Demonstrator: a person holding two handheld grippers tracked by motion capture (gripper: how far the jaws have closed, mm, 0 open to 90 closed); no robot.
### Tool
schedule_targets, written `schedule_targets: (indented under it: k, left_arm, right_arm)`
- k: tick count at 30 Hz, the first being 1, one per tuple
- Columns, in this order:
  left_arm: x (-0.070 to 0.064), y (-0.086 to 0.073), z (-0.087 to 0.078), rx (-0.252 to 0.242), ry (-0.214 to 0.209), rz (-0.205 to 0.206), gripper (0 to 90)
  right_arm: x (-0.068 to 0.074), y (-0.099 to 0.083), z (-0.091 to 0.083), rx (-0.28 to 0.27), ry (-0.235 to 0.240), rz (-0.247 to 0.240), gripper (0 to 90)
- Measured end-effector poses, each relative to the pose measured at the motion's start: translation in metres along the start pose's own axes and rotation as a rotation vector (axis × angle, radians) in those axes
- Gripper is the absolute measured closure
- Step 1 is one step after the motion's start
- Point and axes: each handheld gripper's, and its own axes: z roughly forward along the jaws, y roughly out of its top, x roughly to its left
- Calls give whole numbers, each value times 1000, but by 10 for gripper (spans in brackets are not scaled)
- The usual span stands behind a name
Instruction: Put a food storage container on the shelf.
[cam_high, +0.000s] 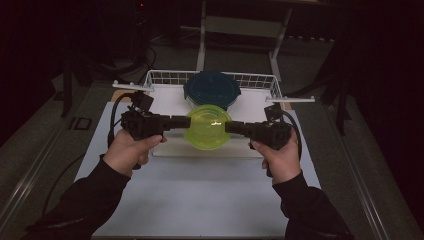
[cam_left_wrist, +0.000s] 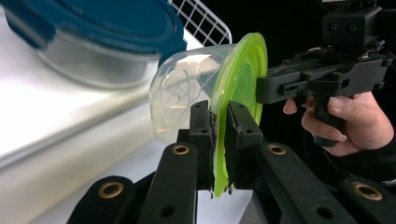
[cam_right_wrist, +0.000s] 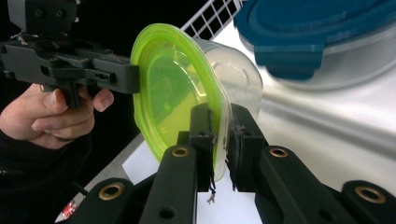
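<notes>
One clear round plastic container with a yellow-green lid (cam_high: 207, 127) hangs between the two grippers, lifted off the white tray (cam_high: 200, 150) on the table (cam_high: 200, 200). The left gripper (cam_high: 184, 121) pinches the lid's rim from the left, its fingers (cam_left_wrist: 201, 135) pressed onto the edge; the right gripper (cam_high: 229, 126) pinches the opposite rim, its fingers (cam_right_wrist: 203, 133) likewise clamped. The gripper views show the container turned on edge, lid facing the person, its body pointing away towards the one blue-lidded glass container (cam_high: 212, 89), which stands just behind in the white wire basket (cam_high: 160, 77). Both hands are equally near. Any coming move likely depends on this symmetric two-sided rim hold.
</notes>
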Motion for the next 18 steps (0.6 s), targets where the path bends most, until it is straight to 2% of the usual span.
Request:
schedule_targets:
  k: [8,13,18]
  left_arm:
    - [-1,30,-5,-13,19,26,815]
    - [-1,45,-4,-29,39,42,815]
    - [6,58,5,-17,50,20,815]
  right_arm:
    - [1,27,-1,-29,2,-14,812]
    - [-1,43,-1,-54,-8,-12,811]
    - [-10,53,3,-63,-31,7,808]
